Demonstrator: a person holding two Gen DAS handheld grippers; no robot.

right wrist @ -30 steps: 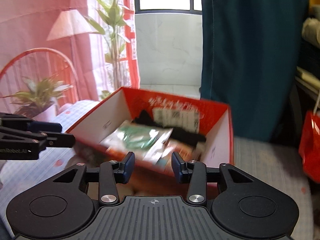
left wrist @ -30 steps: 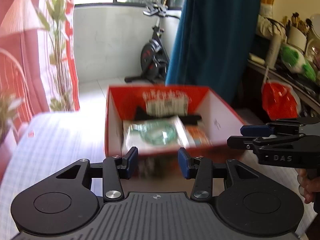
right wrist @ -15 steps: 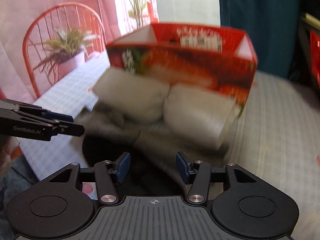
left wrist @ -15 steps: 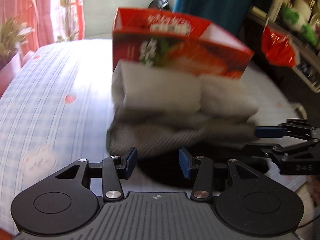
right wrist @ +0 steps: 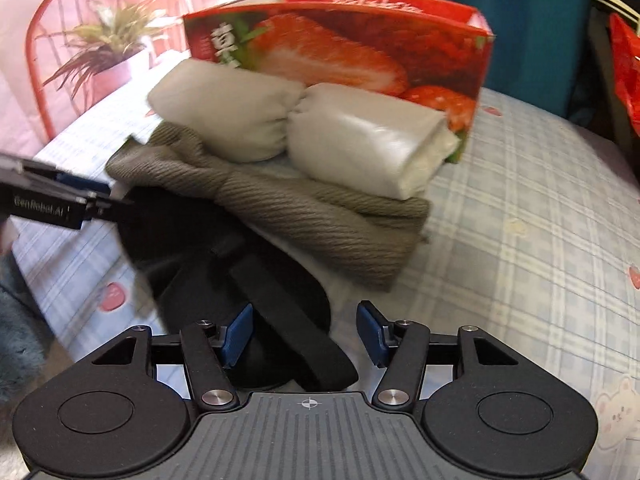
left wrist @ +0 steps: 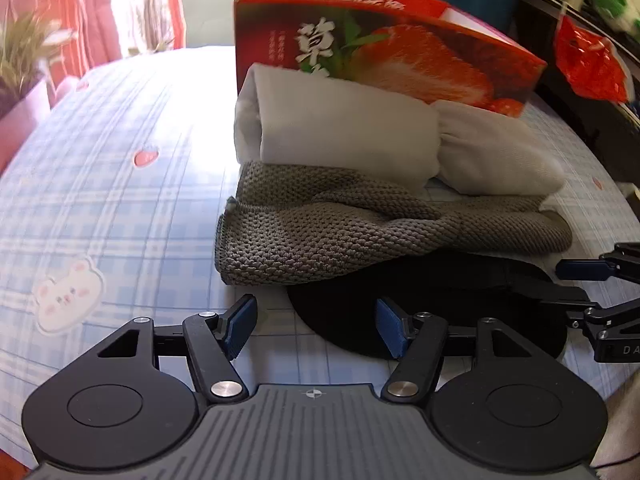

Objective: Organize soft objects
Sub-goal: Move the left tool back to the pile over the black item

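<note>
The soft things lay in a loose pile at the middle of both views: a black cap point(left wrist: 420, 312) nearest the cameras, a grey knitted piece point(left wrist: 360, 232) overlapping its far edge, and two pale rolled bundles point(left wrist: 344, 128) resting on the knit and against the front wall of the red strawberry box point(left wrist: 400, 52). Stacked this way beside the box, they seemed staged for sorting, probably into it, and the cap, lowest and closest, looked like the piece being approached.

The left claw point(left wrist: 316, 326) stood spread, its jaws having just opened wider, with the cap's near rim reaching in from the right toward the gap and nothing pinched. The right claw point(right wrist: 306, 332) also stood spread and empty, having opened and then held; in its view the cap's black strap point(right wrist: 288, 320) ran up through the gap without the pads pressing it. Both claws appeared set low over opposite ends of the cap, likely so that it could be lifted flat.

Everything rested on a bed covered by a blue checked sheet point(left wrist: 120, 184). A potted plant point(right wrist: 108, 52) stood at the upper left of the right view.
</note>
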